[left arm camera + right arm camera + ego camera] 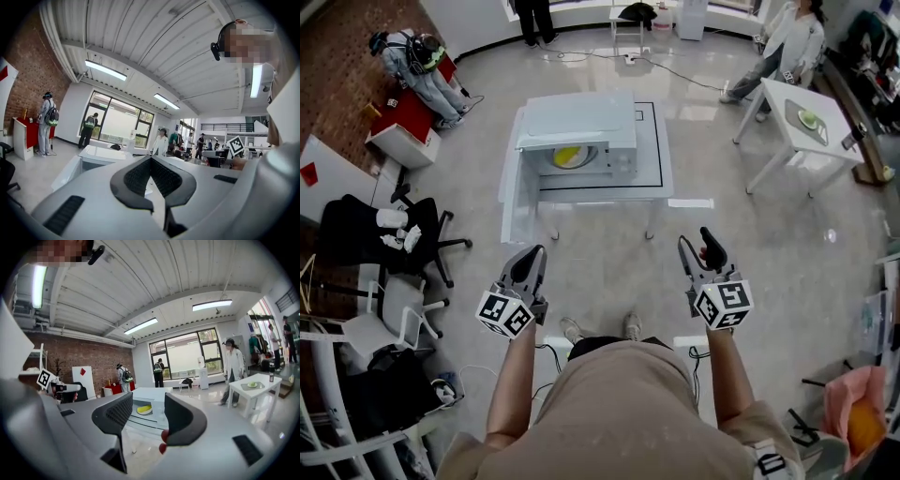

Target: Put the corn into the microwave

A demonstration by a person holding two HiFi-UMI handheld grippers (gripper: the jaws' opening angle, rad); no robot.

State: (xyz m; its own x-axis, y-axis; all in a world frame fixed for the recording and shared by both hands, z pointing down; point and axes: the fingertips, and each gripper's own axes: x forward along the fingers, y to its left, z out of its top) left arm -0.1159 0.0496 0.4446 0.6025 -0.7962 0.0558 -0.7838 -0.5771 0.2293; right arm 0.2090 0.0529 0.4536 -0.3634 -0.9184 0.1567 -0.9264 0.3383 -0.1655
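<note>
Black ribbed pads (pixel 138 177) of the left gripper (pixel 151 158) meet tip to tip with nothing between them, while the right gripper (pixel 149 401) has its jaws parted and empty. Well ahead of both, the yellow corn (pixel 567 156) lies on a round plate (pixel 584 157) inside the open white microwave (pixel 581 120). The microwave stands on a white table (pixel 664 178).

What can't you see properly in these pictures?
- Head view: yellow corn in the white box-shaped microwave, too small for detail.
- Left claw view: the shut grey left claw covers the microwave's lower front, so no corn shows.
- Head view: green thing on the small white table, too small to name.
</note>
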